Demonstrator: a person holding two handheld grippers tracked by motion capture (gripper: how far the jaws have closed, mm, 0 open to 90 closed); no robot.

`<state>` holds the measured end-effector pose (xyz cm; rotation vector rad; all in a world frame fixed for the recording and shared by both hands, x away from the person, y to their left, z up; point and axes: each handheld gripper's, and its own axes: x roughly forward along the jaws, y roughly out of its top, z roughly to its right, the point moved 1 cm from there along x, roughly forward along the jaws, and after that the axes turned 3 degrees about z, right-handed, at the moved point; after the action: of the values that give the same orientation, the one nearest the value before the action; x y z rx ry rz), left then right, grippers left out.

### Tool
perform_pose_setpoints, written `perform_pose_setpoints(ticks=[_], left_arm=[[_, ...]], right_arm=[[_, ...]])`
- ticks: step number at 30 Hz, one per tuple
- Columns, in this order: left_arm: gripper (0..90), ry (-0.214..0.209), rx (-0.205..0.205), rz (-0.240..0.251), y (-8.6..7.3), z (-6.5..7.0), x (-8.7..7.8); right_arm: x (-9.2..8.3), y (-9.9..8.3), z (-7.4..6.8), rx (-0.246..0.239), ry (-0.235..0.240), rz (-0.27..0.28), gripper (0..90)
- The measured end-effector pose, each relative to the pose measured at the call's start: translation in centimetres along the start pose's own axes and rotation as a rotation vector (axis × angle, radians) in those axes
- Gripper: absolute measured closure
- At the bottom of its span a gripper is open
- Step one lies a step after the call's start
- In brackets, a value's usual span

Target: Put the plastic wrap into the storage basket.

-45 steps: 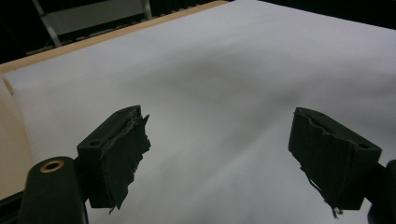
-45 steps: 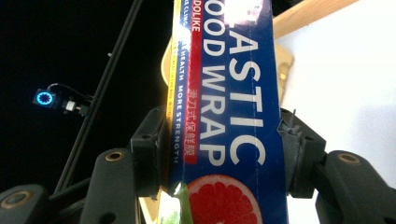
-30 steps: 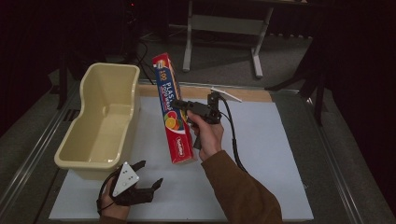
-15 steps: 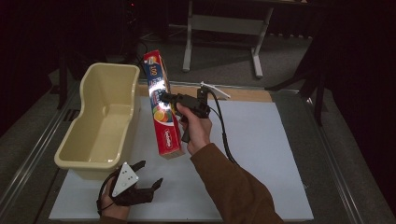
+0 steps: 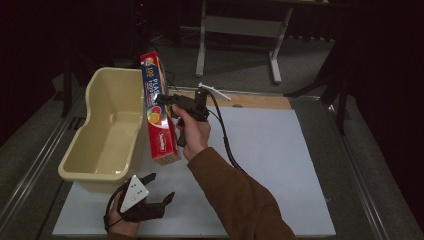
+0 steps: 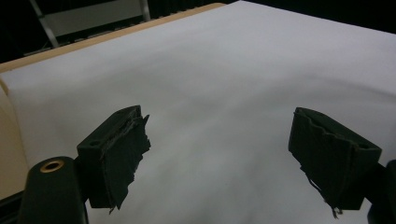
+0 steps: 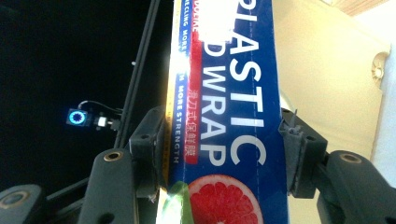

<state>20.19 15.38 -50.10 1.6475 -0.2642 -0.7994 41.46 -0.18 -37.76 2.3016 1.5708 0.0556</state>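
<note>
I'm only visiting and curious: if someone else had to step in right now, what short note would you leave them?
Right hand-held gripper: shut on the plastic wrap box, gripped across its width near the middle. The box is tilted, its top end leaning over the rim of the cream tub, its bottom end low over the white sheet; whether it touches the sheet is unclear.
Left hand-held gripper: open, holding nothing, low over the near edge of the sheet beside the tub.
Done: box picked up and brought next to the tub.
Left, most likely: carry the box over the tub, set it inside and let go. The tub looks empty.
</note>
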Motion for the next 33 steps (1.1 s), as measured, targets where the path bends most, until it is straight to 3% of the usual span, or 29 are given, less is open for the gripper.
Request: perform_pose_setpoints(ticks=[6, 10, 19, 24, 33], left_arm=[[18.8, -0.001, 0.015, 0.004, 0.1, 0.3, 0.0], [18.8, -0.006, 0.016, 0.007, 0.1, 0.5, 0.0], [18.8, -0.009, 0.037, 0.008, 0.2, 0.9, -0.2], [18.8, -0.010, 0.041, 0.012, 0.2, 1.1, -0.3], [18.8, -0.014, 0.042, 0.019, 0.2, 1.3, -0.3]], right_arm=[[1.4, -0.4, -0.7, 0.008, 0.005, 0.003, 42.4], [2.4, -0.8, -1.1, 0.003, -0.018, -0.002, 42.4], [4.4, -1.6, -1.0, 0.034, -0.035, -0.006, 42.3], [5.3, -2.2, -1.3, 0.011, -0.044, -0.010, 42.0], [6.4, -2.6, -1.4, 0.022, -0.044, -0.026, 41.7]])
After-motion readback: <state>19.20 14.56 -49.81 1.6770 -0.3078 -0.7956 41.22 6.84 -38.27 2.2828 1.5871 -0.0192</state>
